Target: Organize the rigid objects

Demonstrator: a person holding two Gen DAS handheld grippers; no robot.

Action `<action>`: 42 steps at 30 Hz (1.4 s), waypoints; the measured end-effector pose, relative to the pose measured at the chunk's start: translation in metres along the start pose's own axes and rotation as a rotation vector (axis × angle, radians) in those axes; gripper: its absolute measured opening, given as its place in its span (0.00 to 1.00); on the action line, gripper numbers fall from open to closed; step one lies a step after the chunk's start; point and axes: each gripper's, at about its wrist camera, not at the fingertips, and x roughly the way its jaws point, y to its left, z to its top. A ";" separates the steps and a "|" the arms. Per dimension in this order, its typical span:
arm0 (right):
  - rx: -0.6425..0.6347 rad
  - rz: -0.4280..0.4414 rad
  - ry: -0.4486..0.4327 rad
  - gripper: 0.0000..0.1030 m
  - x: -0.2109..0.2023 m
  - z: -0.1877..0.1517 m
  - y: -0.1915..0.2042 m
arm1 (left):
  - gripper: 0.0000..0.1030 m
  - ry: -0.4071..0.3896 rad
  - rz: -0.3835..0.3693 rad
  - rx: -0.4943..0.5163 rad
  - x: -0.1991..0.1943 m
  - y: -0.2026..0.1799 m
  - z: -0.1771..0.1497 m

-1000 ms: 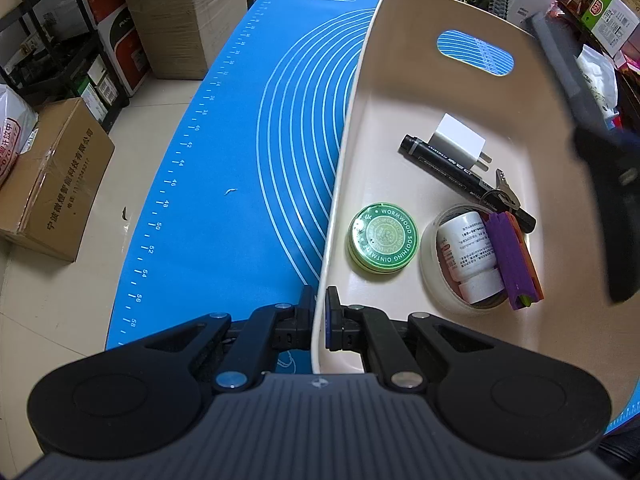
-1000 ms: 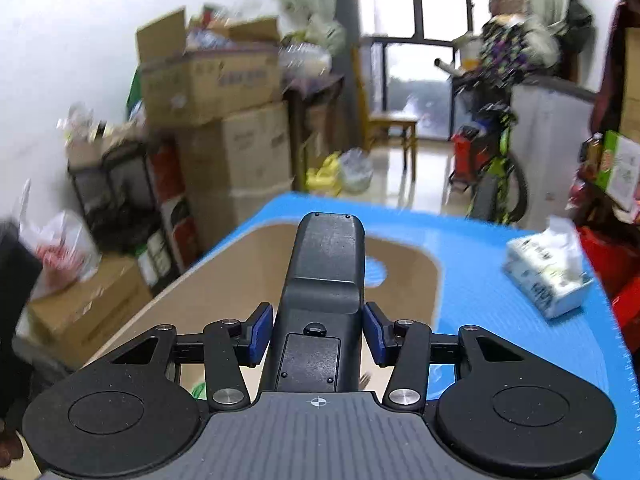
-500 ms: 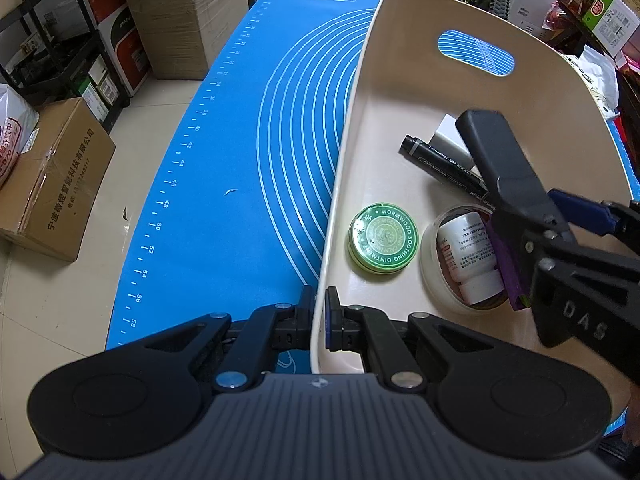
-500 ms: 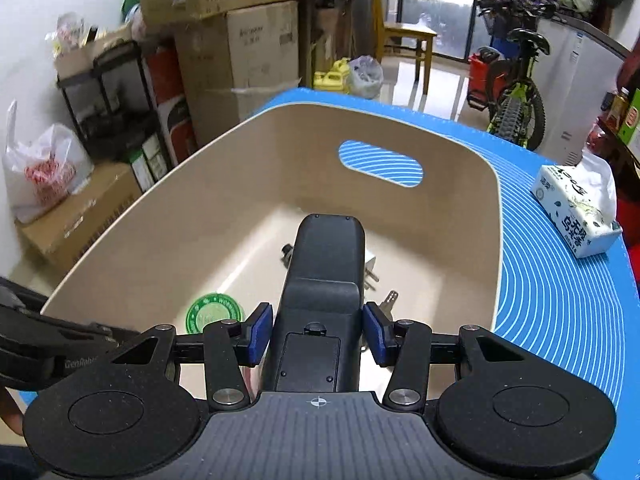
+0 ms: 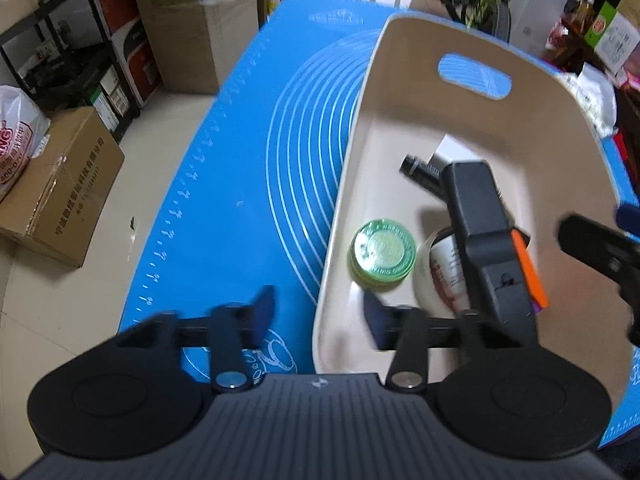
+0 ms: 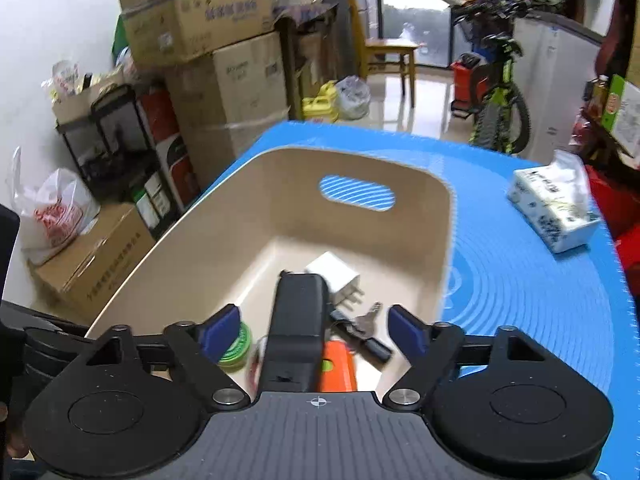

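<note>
A beige bin point(image 5: 532, 92) point(image 6: 224, 236) stands on the blue mat point(image 5: 256, 168). A black remote point(image 5: 486, 240) point(image 6: 298, 332) lies loose in it, on top of the other items. Under and beside it are a green tin point(image 5: 382, 254) point(image 6: 238, 346), a white bottle point(image 5: 444, 264), a black marker point(image 5: 420, 174), a white charger point(image 6: 334, 274), keys point(image 6: 368, 320) and an orange-sided block point(image 6: 338, 372). My left gripper point(image 5: 316, 312) is open, its fingers either side of the bin's near wall. My right gripper point(image 6: 314, 328) is open above the remote.
A tissue pack point(image 6: 554, 208) lies on the mat to the right of the bin. Cardboard boxes point(image 6: 224, 80), a shelf rack point(image 5: 80, 52) and a bicycle point(image 6: 496, 92) stand on the floor beyond the table's edges.
My right gripper lowered the remote into the bin and opened, so the remote lies loose. My left gripper opened and released the bin's near wall.
</note>
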 end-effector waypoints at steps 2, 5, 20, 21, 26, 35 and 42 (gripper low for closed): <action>0.018 -0.012 -0.017 0.90 -0.012 -0.002 -0.008 | 0.60 -0.028 0.004 -0.003 -0.008 -0.002 -0.001; 0.052 -0.029 -0.029 0.92 -0.032 -0.006 -0.021 | 0.70 -0.079 0.018 -0.001 -0.023 -0.008 -0.006; 0.137 -0.051 -0.086 0.93 -0.126 -0.046 -0.056 | 0.73 -0.189 0.038 0.028 -0.106 -0.045 -0.053; 0.138 -0.051 -0.089 0.94 -0.131 -0.048 -0.058 | 0.73 -0.197 0.039 0.033 -0.112 -0.049 -0.056; 0.139 -0.059 -0.105 0.94 -0.164 -0.066 -0.068 | 0.73 -0.233 0.044 0.060 -0.139 -0.064 -0.073; 0.113 -0.085 -0.127 0.94 -0.213 -0.093 -0.076 | 0.73 -0.273 0.055 0.113 -0.175 -0.093 -0.110; 0.106 -0.090 -0.133 0.94 -0.240 -0.110 -0.078 | 0.73 -0.293 0.052 0.147 -0.192 -0.110 -0.138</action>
